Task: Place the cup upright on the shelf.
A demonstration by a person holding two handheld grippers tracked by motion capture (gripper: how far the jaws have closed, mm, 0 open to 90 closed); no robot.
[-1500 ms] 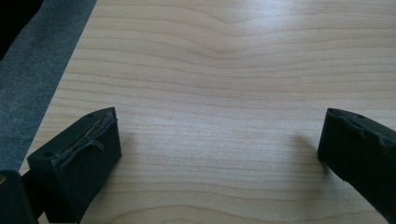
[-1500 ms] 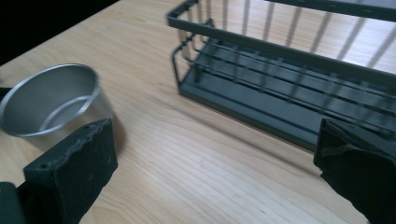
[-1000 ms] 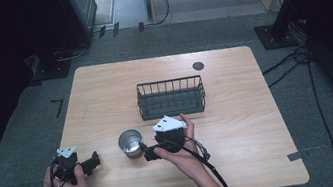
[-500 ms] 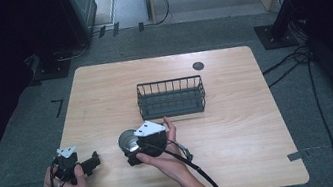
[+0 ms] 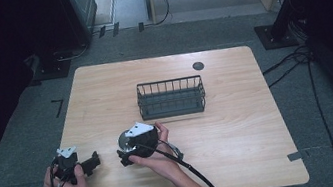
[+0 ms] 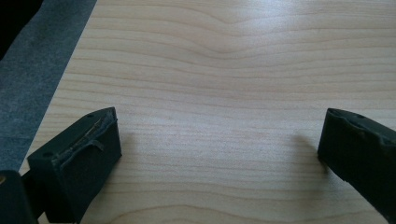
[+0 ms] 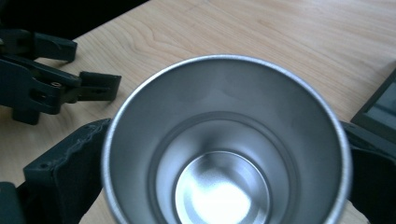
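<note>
A steel cup [image 5: 124, 139] stands upright on the wooden table [image 5: 231, 129], near the front and left of centre. My right gripper [image 5: 124, 149] reaches over it from the right. In the right gripper view the cup [image 7: 224, 154] sits between the two wide-spread jaws, its mouth facing the camera and nothing inside it. The right gripper [image 7: 224, 191] is open around the cup. My left gripper [image 5: 94, 160] rests low at the front left corner. It is open over bare wood [image 6: 219, 154], and it appears beyond the cup as the left gripper [image 7: 46, 79].
A black wire basket [image 5: 171, 98] with nothing in it stands at the table's middle, just behind the cup. A small dark round disc [image 5: 197, 66] lies near the far edge. Cables trail from both grippers toward the front edge.
My right gripper has moved left from beside the cup until its jaws flank the cup. The left gripper has stayed where it was.
</note>
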